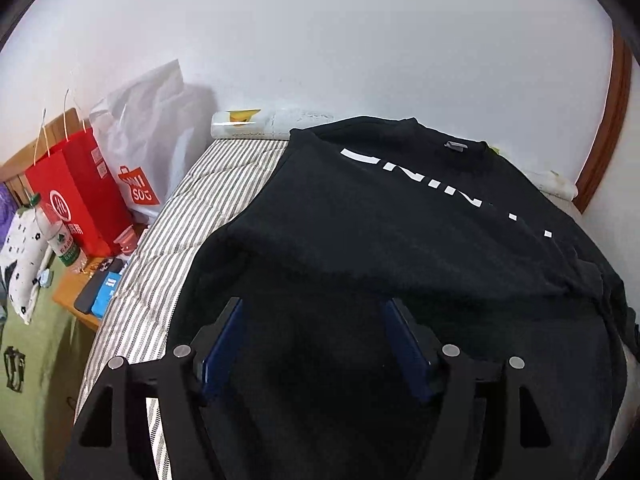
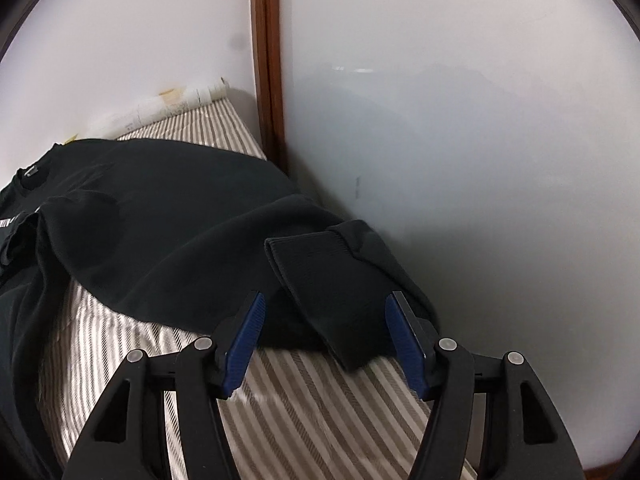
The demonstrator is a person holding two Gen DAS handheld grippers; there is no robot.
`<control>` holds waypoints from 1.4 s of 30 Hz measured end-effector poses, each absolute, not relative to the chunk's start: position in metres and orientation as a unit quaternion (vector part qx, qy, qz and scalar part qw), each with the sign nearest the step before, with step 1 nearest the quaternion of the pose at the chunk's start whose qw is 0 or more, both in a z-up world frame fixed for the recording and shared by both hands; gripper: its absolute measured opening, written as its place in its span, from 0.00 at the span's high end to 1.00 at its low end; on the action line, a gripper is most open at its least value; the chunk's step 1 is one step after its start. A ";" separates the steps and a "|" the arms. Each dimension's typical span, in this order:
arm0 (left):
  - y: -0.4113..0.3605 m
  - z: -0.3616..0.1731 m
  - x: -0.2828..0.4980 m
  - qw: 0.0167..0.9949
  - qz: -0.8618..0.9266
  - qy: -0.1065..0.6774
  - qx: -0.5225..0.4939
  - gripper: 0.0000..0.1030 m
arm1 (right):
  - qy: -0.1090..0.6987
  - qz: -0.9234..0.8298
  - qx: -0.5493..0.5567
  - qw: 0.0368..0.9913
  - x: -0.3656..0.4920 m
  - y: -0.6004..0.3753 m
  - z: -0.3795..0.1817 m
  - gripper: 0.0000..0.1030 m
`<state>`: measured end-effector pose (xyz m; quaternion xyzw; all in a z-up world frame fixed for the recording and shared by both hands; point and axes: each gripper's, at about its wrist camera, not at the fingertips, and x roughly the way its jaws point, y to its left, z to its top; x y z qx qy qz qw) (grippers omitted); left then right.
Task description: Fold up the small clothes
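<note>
Right gripper (image 2: 324, 300) spread above black sweatshirt (image 2: 168, 216), ribbed cuff (image 2: 316, 280) between jaws, unpinched.

White plain wall (image 1: 320, 40) fills the top, even soft light, no window seen. Bed w/ grey-white striped sheet (image 1: 188, 216) runs from 7 to 12 o'clock in left wrist view. Brown wood trim (image 2: 267, 60) runs vertical at 12 o'clock in right wrist view, at the corner betw wall and a pale glossy panel (image 2: 460, 140). Wood bedside table (image 1: 72, 292) at 9 o'clock. Green floor (image 1: 40, 360) at 8 o'clock.
</note>
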<state>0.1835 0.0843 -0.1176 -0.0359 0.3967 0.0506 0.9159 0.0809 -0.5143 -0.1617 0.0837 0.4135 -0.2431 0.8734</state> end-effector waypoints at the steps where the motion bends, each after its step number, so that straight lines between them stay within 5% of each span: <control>1: 0.083 -0.118 0.185 0.915 0.051 0.398 -0.033 0.33 | 0.419 -0.247 0.081 0.870 0.084 -0.517 -0.165 0.40; 4: 0.081 -0.121 0.188 0.914 0.053 0.402 -0.027 0.33 | 0.424 -0.250 0.078 0.867 0.091 -0.522 -0.171 0.41; 8: 0.086 -0.125 0.192 0.910 0.052 0.410 -0.038 0.33 | 0.423 -0.250 0.084 0.867 0.089 -0.524 -0.168 0.83; 10: 0.091 -0.126 0.191 0.909 0.052 0.411 -0.044 0.33 | 0.421 -0.239 0.095 0.870 0.087 -0.525 -0.164 0.96; 25: 0.126 -0.123 0.171 0.909 0.026 0.408 -0.084 0.33 | 0.319 -0.160 0.127 0.926 0.122 -0.425 -0.003 0.96; 42: 0.187 -0.119 0.161 0.916 0.024 0.391 -0.088 0.32 | 0.331 0.042 0.098 0.938 0.280 -0.127 0.026 0.96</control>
